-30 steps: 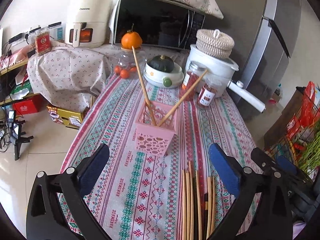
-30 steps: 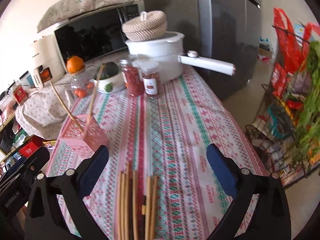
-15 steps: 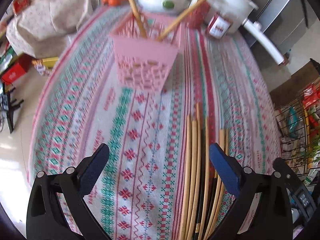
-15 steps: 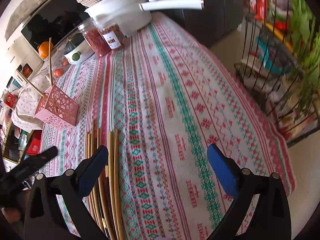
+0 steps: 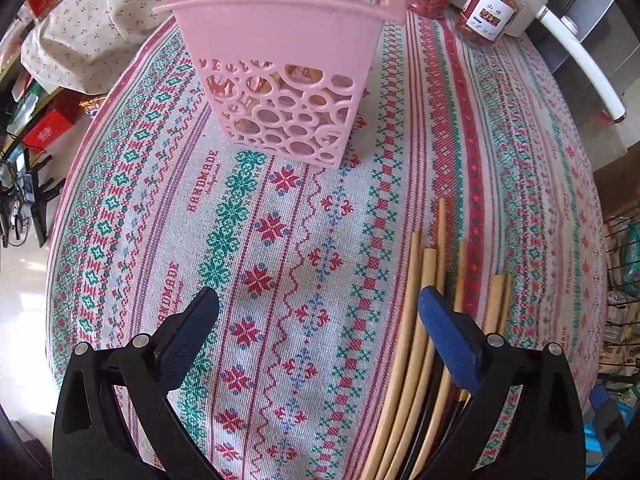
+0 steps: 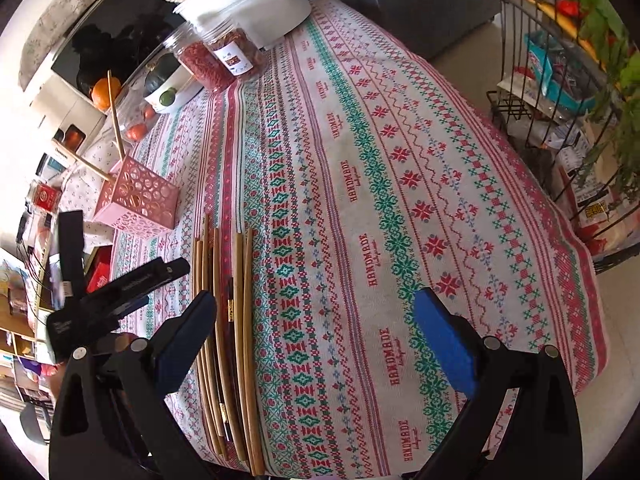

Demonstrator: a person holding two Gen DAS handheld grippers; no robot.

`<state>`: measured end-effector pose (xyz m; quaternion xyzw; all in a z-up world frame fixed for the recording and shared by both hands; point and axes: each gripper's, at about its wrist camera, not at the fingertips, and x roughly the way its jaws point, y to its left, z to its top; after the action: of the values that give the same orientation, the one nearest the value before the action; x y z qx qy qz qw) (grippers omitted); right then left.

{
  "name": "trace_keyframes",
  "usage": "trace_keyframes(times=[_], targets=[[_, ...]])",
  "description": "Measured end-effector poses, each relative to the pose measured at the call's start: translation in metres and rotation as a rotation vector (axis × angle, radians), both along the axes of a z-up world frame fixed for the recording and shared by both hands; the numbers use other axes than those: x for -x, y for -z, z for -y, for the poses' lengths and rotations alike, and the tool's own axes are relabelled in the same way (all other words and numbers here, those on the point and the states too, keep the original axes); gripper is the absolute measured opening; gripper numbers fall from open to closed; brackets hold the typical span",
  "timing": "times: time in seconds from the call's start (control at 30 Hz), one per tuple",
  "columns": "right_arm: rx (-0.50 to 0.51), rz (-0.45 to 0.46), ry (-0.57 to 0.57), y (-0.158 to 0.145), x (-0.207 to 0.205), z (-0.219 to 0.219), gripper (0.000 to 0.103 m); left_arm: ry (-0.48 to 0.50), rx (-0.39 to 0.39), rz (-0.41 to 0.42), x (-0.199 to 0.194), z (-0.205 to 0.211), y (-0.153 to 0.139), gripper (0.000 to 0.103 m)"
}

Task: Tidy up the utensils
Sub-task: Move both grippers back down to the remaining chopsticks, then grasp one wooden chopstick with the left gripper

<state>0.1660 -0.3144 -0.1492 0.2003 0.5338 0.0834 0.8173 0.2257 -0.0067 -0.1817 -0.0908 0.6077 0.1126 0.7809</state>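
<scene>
Both grippers empty above the loose chopsticks.

The left gripper (image 5: 318, 304) hangs spread beside the pink basket (image 5: 280, 76); chopsticks (image 5: 420, 320) lie under its right finger, apparently overlapping, so a pinch may drag several. The right gripper (image 6: 314, 310) is also agape.

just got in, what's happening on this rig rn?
A person is sorting chopsticks with two handheld claws. Two chopsticks already stand in the pink basket; the rest lie in a row on the patterned tablecloth. Both the left claw and the right claw are open and holding nothing. The left one hangs in front of the basket, its right finger over the row; the right one's left finger is over the same row.
</scene>
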Motion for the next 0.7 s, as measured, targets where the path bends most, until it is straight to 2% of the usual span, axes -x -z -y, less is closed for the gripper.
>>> trace_keyframes(times=[0.27, 0.47, 0.57, 0.63, 0.7], targets=[[-0.042, -0.025, 0.023, 0.003, -0.002, 0.007, 0.096, 0.045, -0.063, -0.009, -0.017, 0.019, 0.019, 0.093], [-0.009, -0.023, 0.025, 0.005, -0.002, 0.006, 0.096, 0.099, -0.053, 0.014, -0.015, 0.043, 0.017, 0.075], [0.01, -0.026, 0.034, 0.007, -0.003, 0.005, 0.096, 0.139, -0.049, 0.03, -0.011, 0.064, 0.005, 0.049], [0.017, -0.028, 0.041, 0.007, -0.005, 0.006, 0.096, 0.168, -0.035, 0.034, -0.012, 0.073, 0.002, 0.023], [0.021, -0.034, 0.045, 0.009, -0.006, 0.006, 0.096, 0.195, -0.023, 0.037, -0.011, 0.081, 0.0, 0.009]])
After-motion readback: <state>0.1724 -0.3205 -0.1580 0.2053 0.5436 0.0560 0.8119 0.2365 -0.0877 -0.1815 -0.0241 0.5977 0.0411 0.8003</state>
